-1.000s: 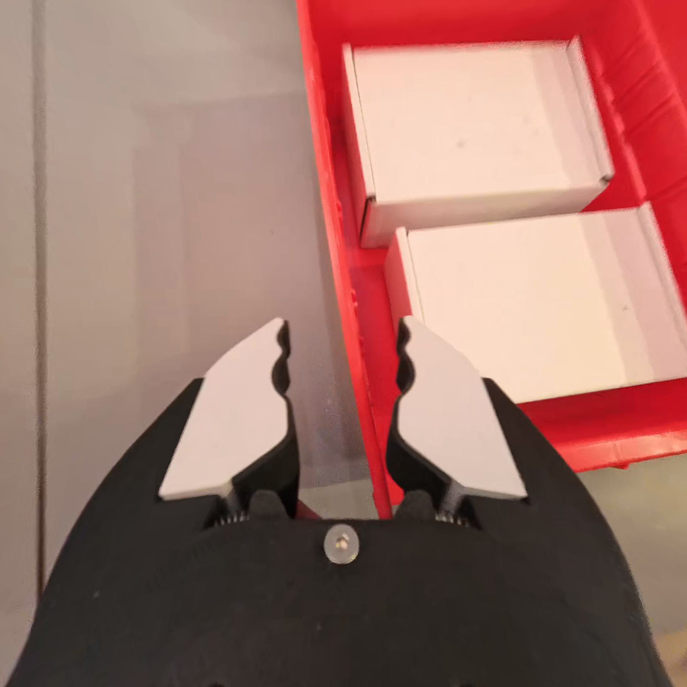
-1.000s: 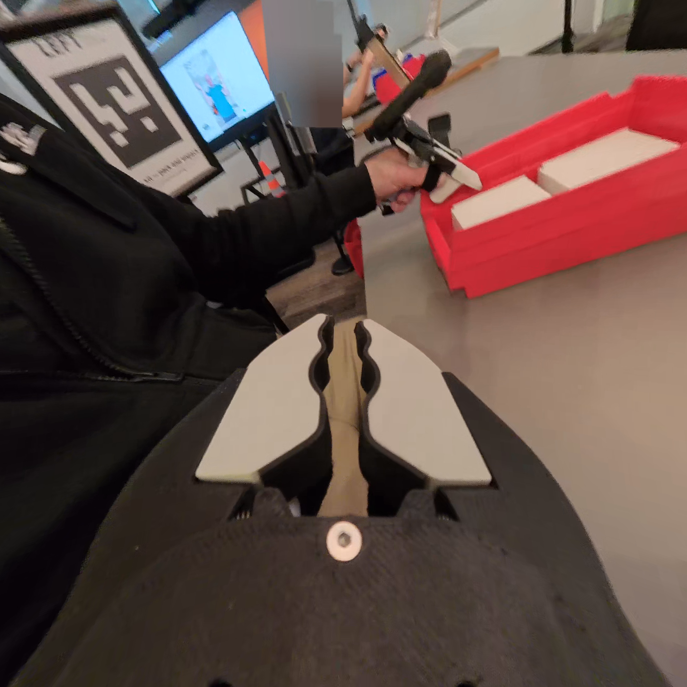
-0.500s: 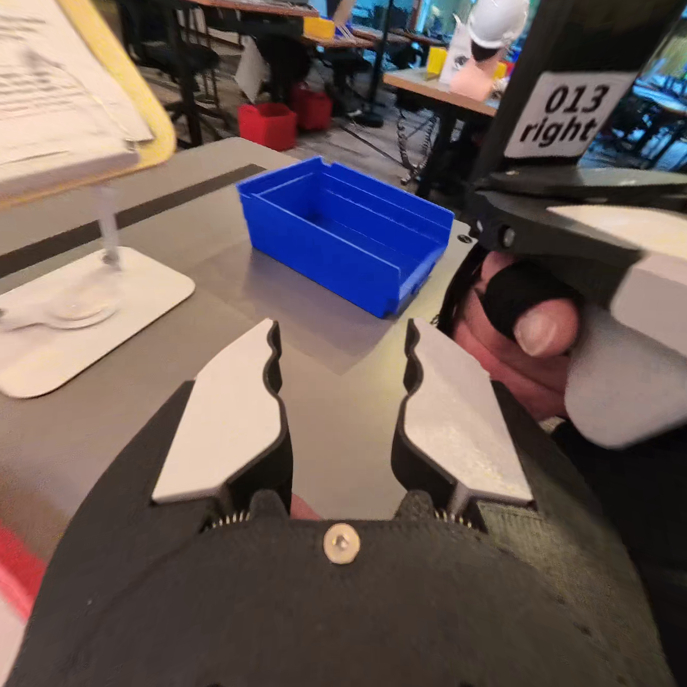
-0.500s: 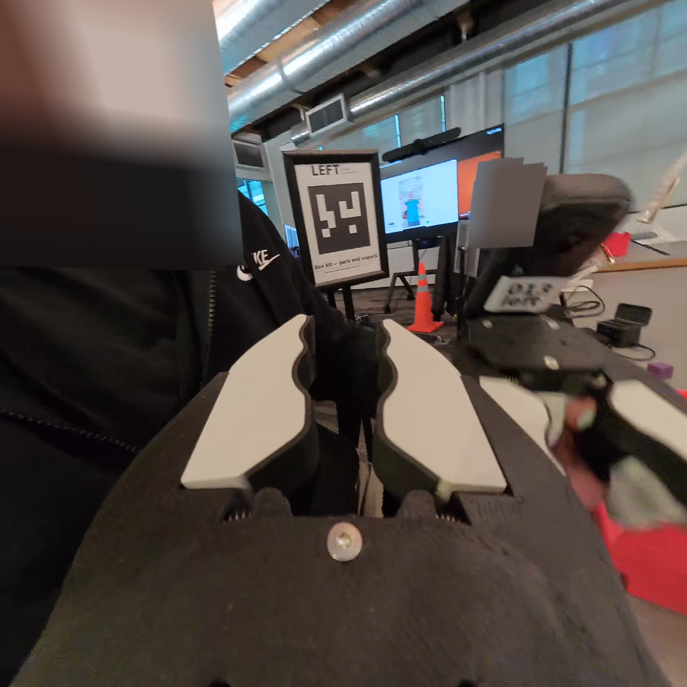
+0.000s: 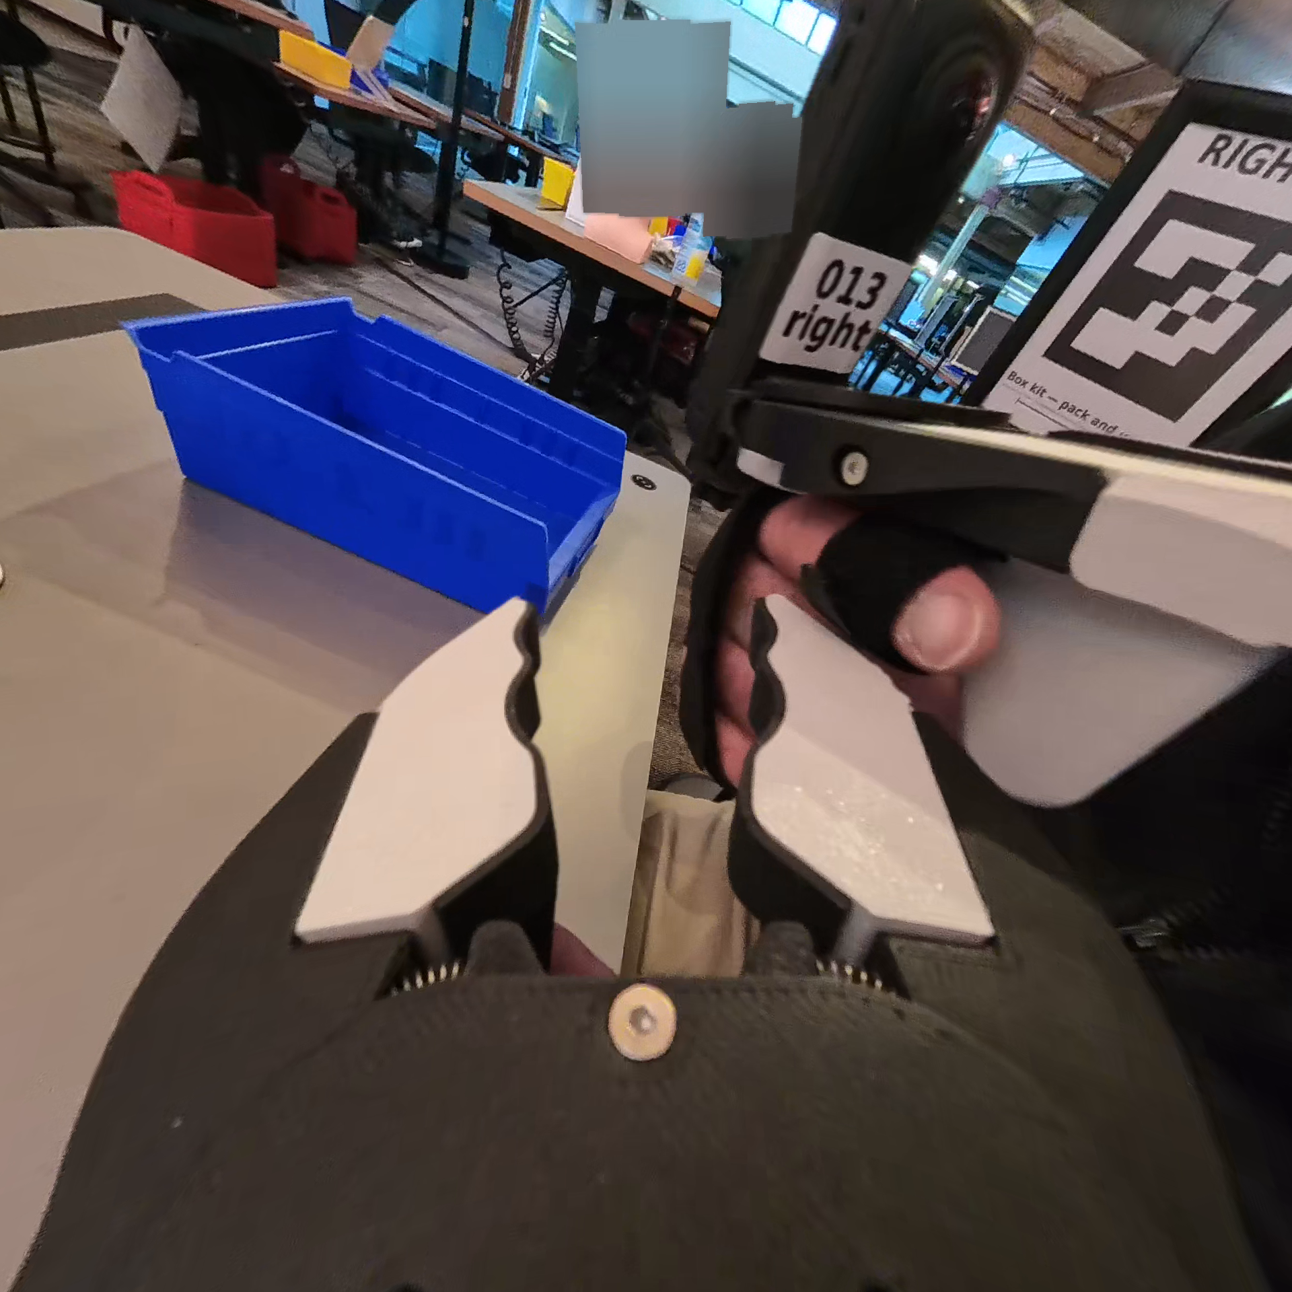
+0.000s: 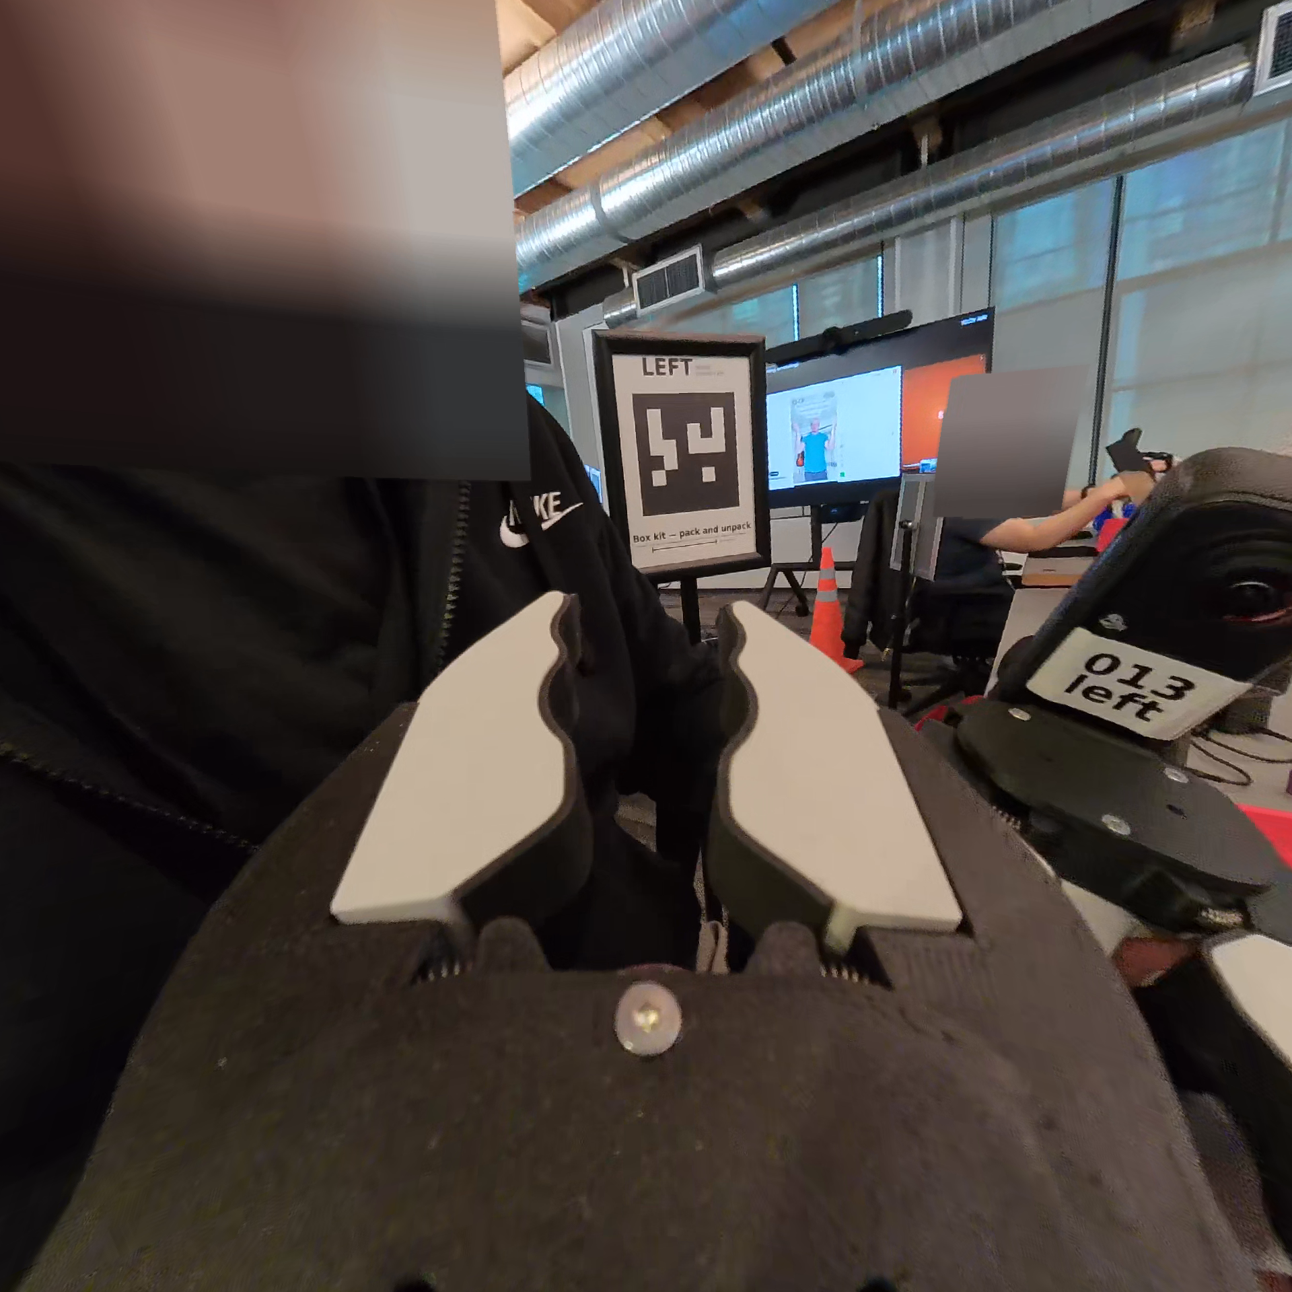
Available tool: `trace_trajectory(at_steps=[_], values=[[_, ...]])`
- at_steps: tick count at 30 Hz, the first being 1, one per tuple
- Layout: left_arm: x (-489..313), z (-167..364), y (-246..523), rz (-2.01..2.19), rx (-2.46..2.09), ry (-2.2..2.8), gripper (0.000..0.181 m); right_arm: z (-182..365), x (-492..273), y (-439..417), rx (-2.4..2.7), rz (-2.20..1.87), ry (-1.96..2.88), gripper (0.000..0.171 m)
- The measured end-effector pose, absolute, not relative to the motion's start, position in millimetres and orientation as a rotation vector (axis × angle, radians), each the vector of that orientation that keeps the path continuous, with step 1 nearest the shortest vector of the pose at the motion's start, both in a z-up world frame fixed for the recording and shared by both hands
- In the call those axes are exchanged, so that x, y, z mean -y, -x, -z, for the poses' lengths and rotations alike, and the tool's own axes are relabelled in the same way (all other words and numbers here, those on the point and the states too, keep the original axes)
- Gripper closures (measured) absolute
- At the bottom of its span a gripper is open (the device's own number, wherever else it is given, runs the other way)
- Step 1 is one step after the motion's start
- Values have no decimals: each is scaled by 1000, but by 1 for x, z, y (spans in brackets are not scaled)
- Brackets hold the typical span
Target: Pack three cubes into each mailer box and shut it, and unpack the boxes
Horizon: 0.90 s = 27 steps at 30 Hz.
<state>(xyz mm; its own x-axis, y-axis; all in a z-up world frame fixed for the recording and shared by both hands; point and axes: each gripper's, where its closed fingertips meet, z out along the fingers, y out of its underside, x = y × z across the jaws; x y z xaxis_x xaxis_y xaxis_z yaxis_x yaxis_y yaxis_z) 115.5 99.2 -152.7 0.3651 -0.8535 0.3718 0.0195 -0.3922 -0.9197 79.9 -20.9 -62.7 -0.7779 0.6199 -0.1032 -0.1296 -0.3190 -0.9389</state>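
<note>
My left gripper [image 5: 643, 626] is open and empty, held over the grey table's [image 5: 175, 734] right edge and pointing at an empty blue bin [image 5: 377, 447]. The right gripper [image 5: 944, 482], held in a hand, crosses close in front of it on the right. In the right wrist view my right gripper [image 6: 649, 619] is open and empty, raised and pointing at the person's black jacket [image 6: 280, 664]. The left gripper's body [image 6: 1118, 769] shows close at the right. No mailer box or cube shows in either view.
A framed marker sign [image 5: 1188, 280] stands at the right of the table, and another on a stand [image 6: 688, 454] behind the person. A sliver of red bin [image 6: 1265, 818] shows at the right edge. Other tables, red crates [image 5: 196, 224] and an orange cone [image 6: 828, 608] lie beyond.
Both grippers have swung up and towards each other. The left view has turned from the red bin with two white boxes to the blue bin. The right gripper's fingers have opened wider.
</note>
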Motion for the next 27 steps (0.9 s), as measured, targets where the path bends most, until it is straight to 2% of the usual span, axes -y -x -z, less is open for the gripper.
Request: trace_trajectory(at_steps=[4,5,9,10,12,13,15,22,23,24,25,27], values=[[-96,177,-120,1081,-871,1770,118,67,36,-77,1501,-2167,602,134],[-94,176,-123,1099,-865,1749,125,70,40,-75,1526,-2140,610,133],[-97,182,-127,998,-877,1775,132,75,45,-73,1572,-2151,629,122],[-96,183,-128,996,-893,1775,132,77,49,-73,1603,-2160,640,117],[-90,184,-131,1038,-926,1764,134,80,60,-75,1674,-2205,635,91],[-87,183,-132,1071,-939,1755,136,81,67,-78,1716,-2217,620,87],[-77,180,-137,1147,-977,1720,147,80,76,-81,1765,-2247,596,69],[-41,186,-151,1404,-1152,1661,145,54,100,-94,1579,-2453,425,46],[-39,186,-149,1419,-1160,1649,147,49,97,-92,1546,-2510,443,46],[-42,184,-147,1429,-1137,1652,149,42,89,-88,1483,-2546,468,53],[-42,183,-147,1456,-1123,1647,150,37,83,-89,1454,-2587,463,74],[-45,172,-146,1508,-1058,1585,159,35,82,-93,1489,-2545,422,103]])
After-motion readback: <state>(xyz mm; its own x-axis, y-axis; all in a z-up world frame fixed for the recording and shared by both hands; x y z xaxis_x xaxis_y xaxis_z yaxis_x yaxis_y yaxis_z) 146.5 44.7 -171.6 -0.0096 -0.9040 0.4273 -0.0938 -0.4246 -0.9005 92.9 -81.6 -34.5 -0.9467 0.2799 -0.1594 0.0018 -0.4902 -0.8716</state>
